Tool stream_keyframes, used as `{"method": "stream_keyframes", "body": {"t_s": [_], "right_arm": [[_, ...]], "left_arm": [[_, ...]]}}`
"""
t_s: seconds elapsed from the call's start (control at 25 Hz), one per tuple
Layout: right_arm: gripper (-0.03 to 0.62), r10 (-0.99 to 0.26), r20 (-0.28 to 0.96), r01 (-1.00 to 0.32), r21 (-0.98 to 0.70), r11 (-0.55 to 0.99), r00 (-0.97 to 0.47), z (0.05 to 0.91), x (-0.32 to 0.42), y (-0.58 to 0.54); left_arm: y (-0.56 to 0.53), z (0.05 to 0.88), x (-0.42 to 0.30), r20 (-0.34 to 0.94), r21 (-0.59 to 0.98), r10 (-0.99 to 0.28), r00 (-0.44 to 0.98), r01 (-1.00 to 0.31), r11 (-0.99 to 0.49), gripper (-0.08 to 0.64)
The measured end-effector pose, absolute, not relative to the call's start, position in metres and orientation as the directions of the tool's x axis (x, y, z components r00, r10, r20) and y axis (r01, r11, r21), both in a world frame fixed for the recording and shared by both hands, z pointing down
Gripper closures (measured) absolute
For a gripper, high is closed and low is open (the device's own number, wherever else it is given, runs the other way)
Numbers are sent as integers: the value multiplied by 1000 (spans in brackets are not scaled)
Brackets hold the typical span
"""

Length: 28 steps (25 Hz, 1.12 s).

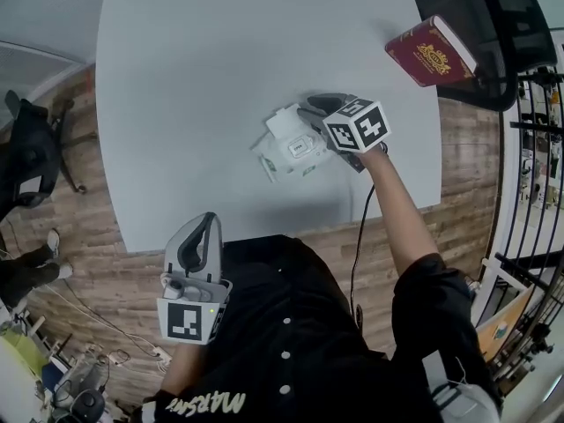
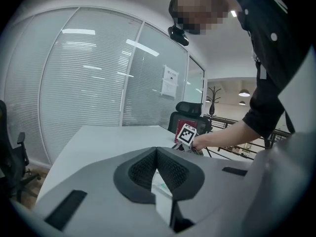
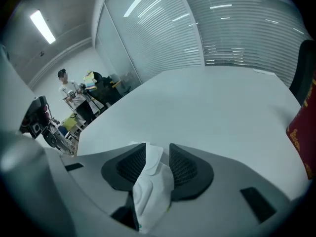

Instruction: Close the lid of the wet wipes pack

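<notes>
The white wet wipes pack (image 1: 289, 155) lies on the grey table (image 1: 220, 69), right of the middle, with its white lid flap (image 1: 284, 122) raised. My right gripper (image 1: 310, 113) reaches down over the pack from the right, its marker cube (image 1: 357, 124) behind it. In the right gripper view the right gripper (image 3: 158, 149) stands open, and the lid (image 3: 151, 154) and pack (image 3: 150, 191) show in the gap below the pads without being pressed. My left gripper (image 1: 207, 220) hovers off the table's near edge, by the person's body. It is shut (image 2: 156, 150) on nothing.
A dark red book (image 1: 430, 53) lies at the table's far right corner, next to a black chair (image 1: 493, 25). Another black chair (image 1: 31, 152) stands on the wood floor at the left. A cable (image 1: 357, 254) hangs under my right arm. A person (image 3: 66, 90) stands far off.
</notes>
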State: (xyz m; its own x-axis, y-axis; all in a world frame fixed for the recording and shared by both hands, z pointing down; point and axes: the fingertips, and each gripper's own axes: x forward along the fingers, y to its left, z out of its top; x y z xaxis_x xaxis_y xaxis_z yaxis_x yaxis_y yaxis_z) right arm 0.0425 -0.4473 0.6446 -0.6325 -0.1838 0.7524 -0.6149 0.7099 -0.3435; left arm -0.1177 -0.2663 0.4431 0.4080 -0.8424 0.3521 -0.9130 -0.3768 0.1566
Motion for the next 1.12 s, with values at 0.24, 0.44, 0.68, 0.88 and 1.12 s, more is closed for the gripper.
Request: {"method": "stream_keyframes", "body": {"t_s": [0.24, 0.44, 0.68, 0.88, 1.12], "right_arm": [[431, -27, 805, -588, -410, 698, -593, 664, 32, -445], [442, 50, 837, -593, -427, 683, -546, 672, 32, -445], [476, 99, 840, -549, -433, 715, -533, 676, 29, -444], [516, 71, 806, -546, -459, 701, -588, 664, 30, -450], [534, 28, 752, -499, -464, 732, -658, 642, 32, -446]], "left_arm": [[-273, 455, -122, 380, 158, -843, 380, -925, -346, 554], [-273, 460, -128, 398, 165, -840, 369, -929, -330, 554], [-274, 467, -131, 418, 193, -832, 364, -931, -310, 554], [-274, 467, -133, 402, 181, -839, 366, -930, -319, 554], [-266, 463, -131, 406, 189, -836, 369, -929, -318, 554]]}}
